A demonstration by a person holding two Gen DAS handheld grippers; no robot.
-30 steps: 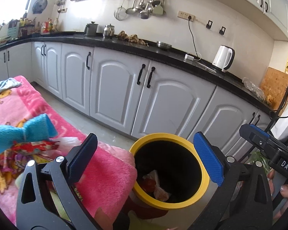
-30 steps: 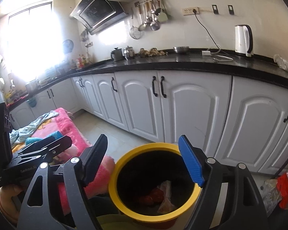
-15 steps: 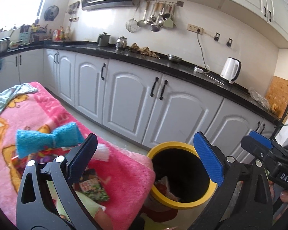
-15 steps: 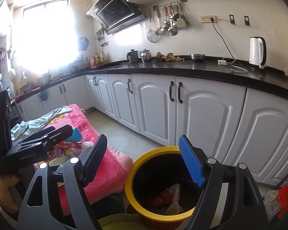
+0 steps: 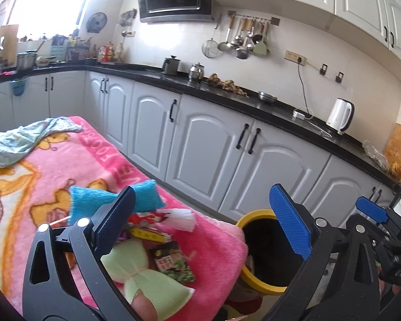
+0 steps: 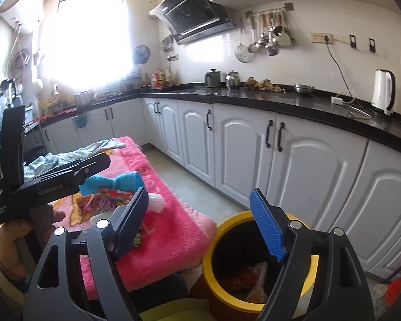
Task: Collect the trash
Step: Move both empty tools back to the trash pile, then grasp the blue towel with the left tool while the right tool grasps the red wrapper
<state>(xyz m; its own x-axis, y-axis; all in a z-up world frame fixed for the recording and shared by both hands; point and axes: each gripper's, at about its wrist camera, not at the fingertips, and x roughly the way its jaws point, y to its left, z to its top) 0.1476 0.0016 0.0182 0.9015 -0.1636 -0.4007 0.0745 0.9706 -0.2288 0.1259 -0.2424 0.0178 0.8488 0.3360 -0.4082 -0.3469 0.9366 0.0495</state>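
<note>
Here, nearest the lens in the left wrist view, the left gripper [image 5: 200, 219] stands with its jaws spread wide and nothing between the pads. In the right wrist view the right gripper [image 6: 200, 224] is likewise empty, and its jaws are opening.

Just beyond the left gripper, in the lower centre of the left view, the loose trash lies on the pink blanket [image 5: 74, 160]: a dark printed snack packet [image 5: 172, 264], a yellow-edged wrapper [image 5: 149, 234], a red printed wrapper [image 5: 147, 218] and a white crumpled tissue [image 5: 181, 218]. A pale green cloth [image 5: 147, 281] and a blue cloth [image 5: 112, 200] lie among them; whether these count as trash cannot be told.

Handling, as a judgement: the packets look thin, light and slick, and will likely buckle under the pads. Take hold at a raised edge or corner, not flat on the face. The tissue is soft and should compress; pinch its bulk. The plush blanket may snag if the pads dig in.

At the lower right of the left view, beside the blanket's edge, the yellow-rimmed bin [image 5: 256, 286] already holds some waste.

Farther off run the white cabinets [image 5: 208, 147] and the black counter [image 5: 227, 99], with a kettle [image 5: 339, 116] at the right
</note>
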